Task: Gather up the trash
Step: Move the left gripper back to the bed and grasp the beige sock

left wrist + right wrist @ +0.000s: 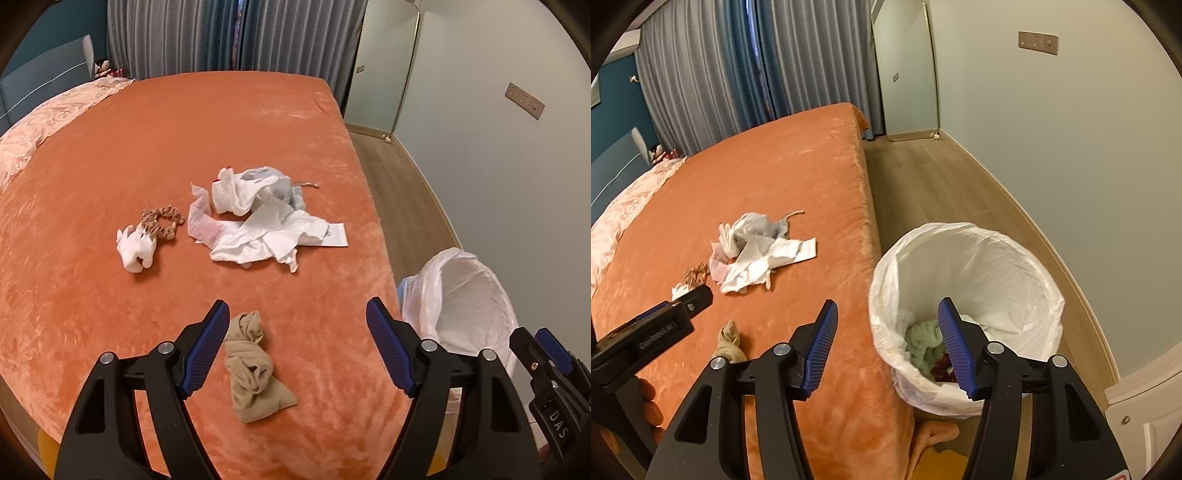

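Observation:
On the orange bed lies a pile of white tissues, paper and cloth, a white wad with a brown scrunchie, and a knotted beige stocking. My left gripper is open and empty, hovering just above the stocking. My right gripper is open and empty, held over the near rim of the white-lined trash bin, which holds a green cloth and something dark red. The pile also shows in the right wrist view.
The bin stands on the wood floor beside the bed's right edge. A pink quilt lies at the bed's left. Curtains, a leaning mirror and a pale wall bound the room.

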A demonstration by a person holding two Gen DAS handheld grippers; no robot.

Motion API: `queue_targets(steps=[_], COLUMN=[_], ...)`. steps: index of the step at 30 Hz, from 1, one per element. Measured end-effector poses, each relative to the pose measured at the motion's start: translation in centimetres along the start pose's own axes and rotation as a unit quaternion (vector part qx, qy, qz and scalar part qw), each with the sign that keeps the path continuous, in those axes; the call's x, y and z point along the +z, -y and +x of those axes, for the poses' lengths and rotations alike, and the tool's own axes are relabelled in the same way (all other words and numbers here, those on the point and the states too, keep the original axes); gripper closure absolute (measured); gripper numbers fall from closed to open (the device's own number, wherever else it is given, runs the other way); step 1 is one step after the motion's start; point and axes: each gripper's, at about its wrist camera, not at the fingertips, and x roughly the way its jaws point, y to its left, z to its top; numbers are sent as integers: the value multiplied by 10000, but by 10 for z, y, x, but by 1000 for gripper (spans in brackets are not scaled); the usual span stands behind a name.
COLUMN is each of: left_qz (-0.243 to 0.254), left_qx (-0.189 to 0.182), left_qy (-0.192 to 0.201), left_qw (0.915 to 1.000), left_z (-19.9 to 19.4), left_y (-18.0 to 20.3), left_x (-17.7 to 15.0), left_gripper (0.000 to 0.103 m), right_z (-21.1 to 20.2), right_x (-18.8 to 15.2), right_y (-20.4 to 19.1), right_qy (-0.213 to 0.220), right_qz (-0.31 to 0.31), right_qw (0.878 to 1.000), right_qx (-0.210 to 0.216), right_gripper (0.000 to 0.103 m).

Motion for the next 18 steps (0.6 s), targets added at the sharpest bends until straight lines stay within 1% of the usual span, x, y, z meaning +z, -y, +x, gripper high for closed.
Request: queue_targets(steps=[1,2,4,5,11,18], left_qz=[13,21,-20,-46,-166,-236], left_qx=[63,116,322,340,405,376], left_qy=[-25,-38,-63,-61,-474,-899], left_qw=[10000,9999,9995,9994,9979,9950], left_z=[3,4,9,10,37,69], left_y=[-2,-4,-9,-12,-30,-41], left_x=[-2,-4,-9,-11,-30,-43], left_gripper=[28,21,12,12,12,12], right_z=[1,3,6,8,24,43], right_x=[-1,-2,-5,-6,-16,-25], right_y=[-3,-5,-10,-12,-24,-42], right_qy=[-22,-39,-90,-114,-305,-527], right_qz=[-16,-26,-39,-40,-96,-222], right_qw=[10000,10000,9999,9999,9994,9982], right_qx=[7,13,31,40,91,163], right_gripper=[48,47,47,46,46,46])
